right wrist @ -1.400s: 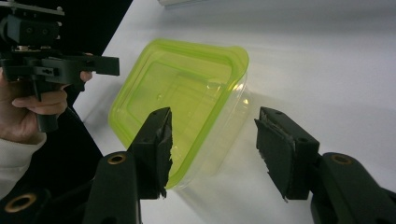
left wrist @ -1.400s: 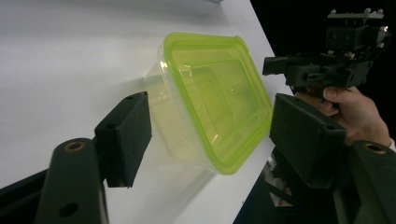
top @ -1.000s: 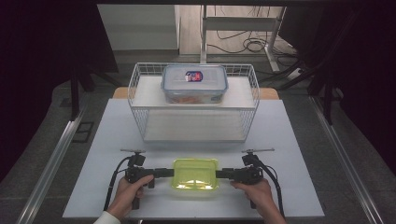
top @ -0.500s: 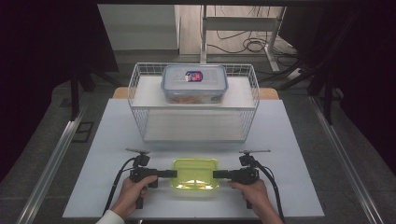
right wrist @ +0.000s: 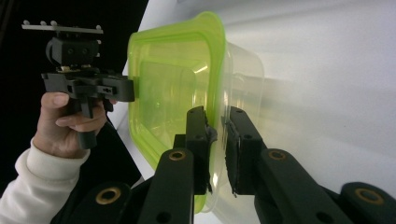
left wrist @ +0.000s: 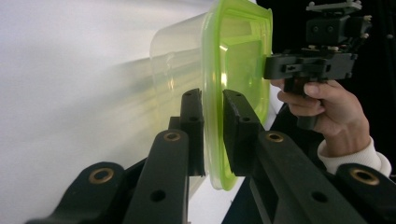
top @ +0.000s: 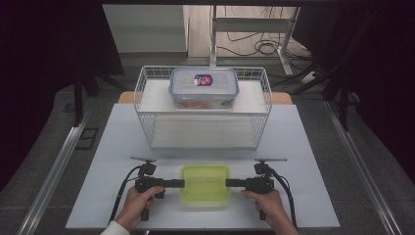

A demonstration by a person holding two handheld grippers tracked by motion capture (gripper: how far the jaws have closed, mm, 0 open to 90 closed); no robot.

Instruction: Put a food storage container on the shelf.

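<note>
Lime-green plastic sat between my two tools: a lidded container (top: 206, 183) resting on the white table (top: 117, 142), near its front edge and well short of the wire basket (top: 147, 117).

Starting at the left, my left gripper (top: 180, 183) lay level and met the container's left side. Its own camera told me what the high view could not: the two black jaws had just been closing, and they now pinched the green lid rim (left wrist: 213, 116) between their pads, one pad on each face of it. Across the tub in that same view I could make out my other hand (left wrist: 327, 105) holding its tool.

In the middle, the container was not lifted as far as I could judge; it seemed to rest flat on the table.

On the right, my right gripper (top: 230, 183) mirrored the first. Its jaws had likewise just been closing, and its camera showed them nipped onto the rim and clear wall (right wrist: 219, 130) at the opposite side.

Farther back, the high view alone gave me the basket, with a clear blue-lidded box (top: 204, 87) resting across its top.

So I judged the grasp done on both sides. The lift and carry toward the basket, if that was the destination, remained.
</note>
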